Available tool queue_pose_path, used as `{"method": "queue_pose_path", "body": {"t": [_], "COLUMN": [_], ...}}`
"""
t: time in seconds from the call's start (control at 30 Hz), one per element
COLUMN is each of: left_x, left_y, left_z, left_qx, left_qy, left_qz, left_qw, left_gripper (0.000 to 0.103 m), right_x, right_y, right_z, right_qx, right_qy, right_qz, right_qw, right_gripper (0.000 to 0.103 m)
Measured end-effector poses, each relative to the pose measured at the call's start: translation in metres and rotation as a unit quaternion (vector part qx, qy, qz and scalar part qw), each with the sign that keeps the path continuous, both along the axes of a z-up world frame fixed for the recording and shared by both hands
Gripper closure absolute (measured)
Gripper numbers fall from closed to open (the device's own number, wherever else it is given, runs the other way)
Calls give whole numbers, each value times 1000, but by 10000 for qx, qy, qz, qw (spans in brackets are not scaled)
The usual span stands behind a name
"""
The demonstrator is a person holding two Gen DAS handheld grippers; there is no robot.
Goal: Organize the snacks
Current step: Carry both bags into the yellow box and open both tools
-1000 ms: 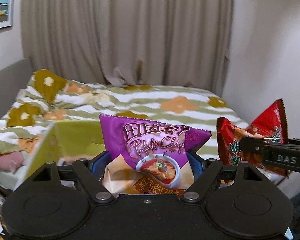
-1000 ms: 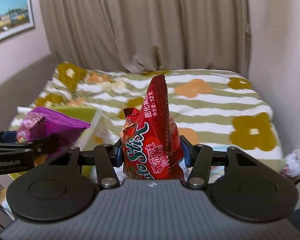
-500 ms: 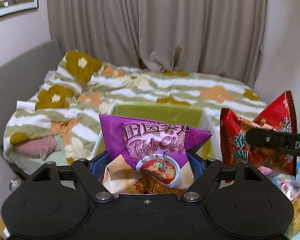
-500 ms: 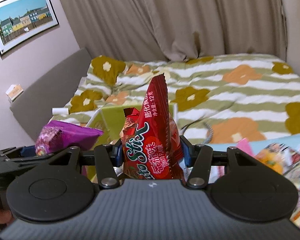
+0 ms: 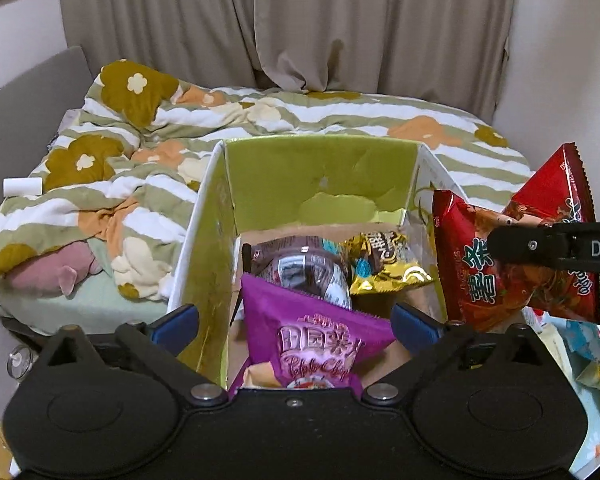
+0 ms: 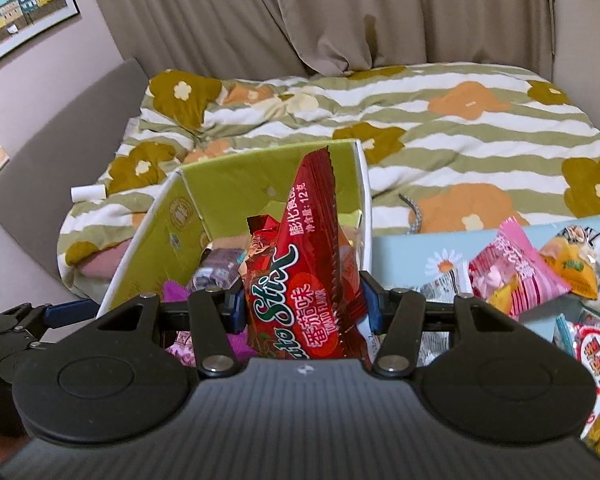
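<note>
Dropping the purple chip bag [image 5: 316, 344] into the green box [image 5: 320, 176]: left claw [image 5: 296, 326] is opening, pads clear of the bag, which is tipping in at the near end beside a brown packet [image 5: 300, 272] and a gold one [image 5: 384, 264]. Right claw [image 6: 302, 308] is gripping the red tomato-stick bag [image 6: 312, 280] over the box's right side. Next, probably: opening the right claw over a free spot, then fetching more from the bench [image 6: 412, 248].
</note>
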State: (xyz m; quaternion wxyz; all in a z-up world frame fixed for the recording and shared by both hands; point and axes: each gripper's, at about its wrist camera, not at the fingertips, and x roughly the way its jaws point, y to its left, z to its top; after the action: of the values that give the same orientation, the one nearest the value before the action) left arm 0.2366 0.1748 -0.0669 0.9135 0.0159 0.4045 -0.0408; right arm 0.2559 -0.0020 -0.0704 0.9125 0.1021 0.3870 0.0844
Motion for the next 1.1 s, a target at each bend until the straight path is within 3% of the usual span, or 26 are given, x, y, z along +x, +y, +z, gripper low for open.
{"method": "queue_pose_path", "body": {"t": [0.17, 0.4, 0.53, 0.63, 0.7, 1.1], "left_x": [-7, -19, -20, -21, -21, -18], "left_y": [11, 26, 30, 30, 28, 28], "left_z": [5, 22, 27, 28, 27, 20], "left_qx": [-191, -167, -147, -158, -151, -185], "left_qy": [-22, -229, -306, -349, -349, -177], "left_qz": [243, 668, 801, 814, 797, 720], "left_qw": [9995, 9974, 9962, 9959, 9961, 9971], "left_gripper": [0, 0, 0, 0, 0, 0], "right_x": [1, 10, 12, 12, 13, 6], "right_y": [6, 13, 19, 22, 22, 16], "right_z": [2, 0, 1, -1, -5, -4], "right_qx": [64, 516, 495, 374, 428, 329], "right_qy": [138, 491, 512, 578, 670, 527], "right_qz": [82, 286, 276, 199, 156, 171], "right_qw": [9999, 9970, 9971, 9974, 9967, 9979], "right_gripper": [34, 33, 32, 24, 0, 0]}}
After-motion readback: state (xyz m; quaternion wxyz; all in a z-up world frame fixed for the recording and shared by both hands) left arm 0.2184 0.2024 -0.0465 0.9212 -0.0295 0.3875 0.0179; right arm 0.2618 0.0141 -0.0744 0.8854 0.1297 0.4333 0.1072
